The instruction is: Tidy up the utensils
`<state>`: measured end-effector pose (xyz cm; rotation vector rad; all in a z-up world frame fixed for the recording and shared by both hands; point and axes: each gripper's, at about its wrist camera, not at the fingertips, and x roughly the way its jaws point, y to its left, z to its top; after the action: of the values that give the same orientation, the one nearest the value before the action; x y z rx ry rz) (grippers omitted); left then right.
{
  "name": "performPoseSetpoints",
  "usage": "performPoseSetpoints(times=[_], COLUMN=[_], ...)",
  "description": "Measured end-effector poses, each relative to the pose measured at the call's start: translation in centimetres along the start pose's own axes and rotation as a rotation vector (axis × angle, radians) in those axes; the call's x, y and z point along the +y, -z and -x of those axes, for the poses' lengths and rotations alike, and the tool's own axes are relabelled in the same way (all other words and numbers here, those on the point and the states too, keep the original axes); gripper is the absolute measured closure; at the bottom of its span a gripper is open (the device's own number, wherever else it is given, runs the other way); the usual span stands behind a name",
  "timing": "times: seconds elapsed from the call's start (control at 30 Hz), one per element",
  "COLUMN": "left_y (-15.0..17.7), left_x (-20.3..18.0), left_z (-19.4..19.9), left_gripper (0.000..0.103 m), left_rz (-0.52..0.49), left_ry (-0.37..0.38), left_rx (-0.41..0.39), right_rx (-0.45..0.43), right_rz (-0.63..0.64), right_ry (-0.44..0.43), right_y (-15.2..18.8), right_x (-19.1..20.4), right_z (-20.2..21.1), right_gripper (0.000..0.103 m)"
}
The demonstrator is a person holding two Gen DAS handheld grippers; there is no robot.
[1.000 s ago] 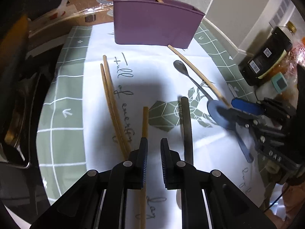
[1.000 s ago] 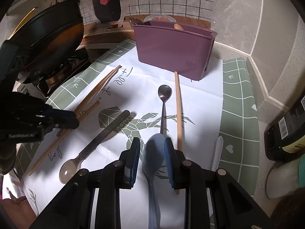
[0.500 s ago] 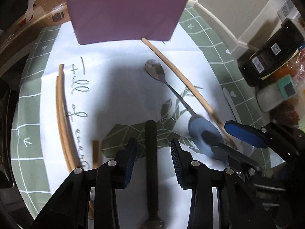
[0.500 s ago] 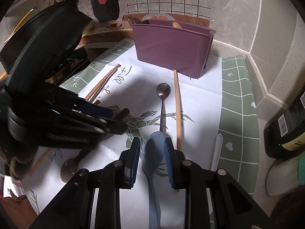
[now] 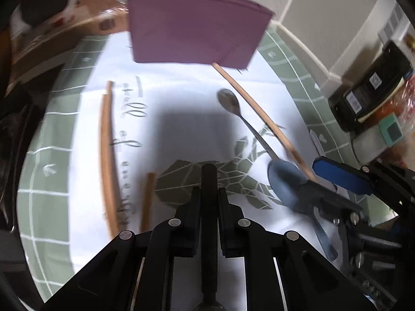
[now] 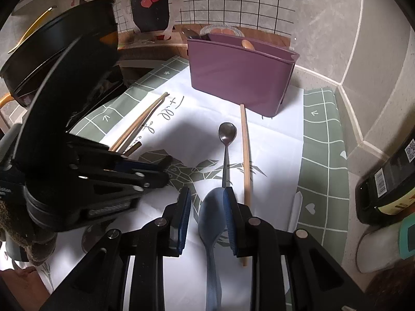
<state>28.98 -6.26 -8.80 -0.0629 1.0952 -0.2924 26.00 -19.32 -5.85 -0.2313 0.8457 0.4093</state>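
Observation:
My left gripper [image 5: 209, 189] has its jaws closing on the dark handle of a spoon [image 5: 208, 173], and the pads press on it; its bowl lies under the gripper body. In the right wrist view the left gripper [image 6: 158, 173] sits low at the left. My right gripper [image 6: 207, 197] is shut on a blue spoon [image 6: 211, 217], whose bowl pokes out past the fingertips. A purple utensil holder [image 5: 197, 26] stands at the far end of the mat. A metal spoon [image 5: 229, 101] and one chopstick [image 5: 259, 111] lie in front of it.
Two chopsticks [image 5: 106, 142] lie together on the left of the white mat, a shorter wooden stick [image 5: 147, 199] beside them. A white plastic utensil [image 6: 295, 212] lies on the green border at right. Dark bottles [image 6: 389, 171] stand at right, a black pan [image 6: 52, 51] at left.
The left gripper shifted right from a wooden chopstick to the dark-handled spoon, spread around the handle, then came together on it. The right gripper and blue spoon stayed put.

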Motion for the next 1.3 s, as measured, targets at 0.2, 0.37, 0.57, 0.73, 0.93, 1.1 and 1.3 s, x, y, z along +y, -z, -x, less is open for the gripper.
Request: performPoseSetpoints(times=[0.2, 0.37, 0.57, 0.73, 0.93, 1.1, 1.3], left_y=[1.2, 1.4, 1.6, 1.6, 1.4, 1.5, 1.8], left_x=[1.7, 2.5, 2.9, 2.8, 2.7, 2.8, 3.0], left_z=[3.5, 5.6, 6.8, 7.6, 8.4, 8.1, 7.3], left_gripper=[0.091, 0.091, 0.091, 0.091, 0.091, 0.091, 0.091], left_rz=[0.045, 0.052, 0.063, 0.069, 0.065, 0.063, 0.064], left_ry=[0.010, -0.002, -0.015, -0.001, 0.011, -0.009, -0.023], left_rx=[-0.102, -0.153, -0.180, -0.207, -0.222, -0.217, -0.196], right_rx=[-0.007, -0.017, -0.029, -0.045, -0.048, 0.053, 0.103], right_rz=[-0.014, -0.030, -0.044, -0.097, -0.094, -0.023, -0.002], right_ry=[-0.035, -0.077, -0.098, -0.148, -0.141, -0.116, -0.074], right_y=[-0.3, -0.5, -0.6, -0.5, -0.9, -0.7, -0.3], right_x=[-0.2, -0.5, -1.0, -2.4, -2.8, -2.1, -1.1], right_z=[0.2, 0.8, 1.5, 2.7, 3.2, 0.9, -2.0], right_gripper=[0.089, 0.091, 0.092, 0.092, 0.093, 0.057, 0.045])
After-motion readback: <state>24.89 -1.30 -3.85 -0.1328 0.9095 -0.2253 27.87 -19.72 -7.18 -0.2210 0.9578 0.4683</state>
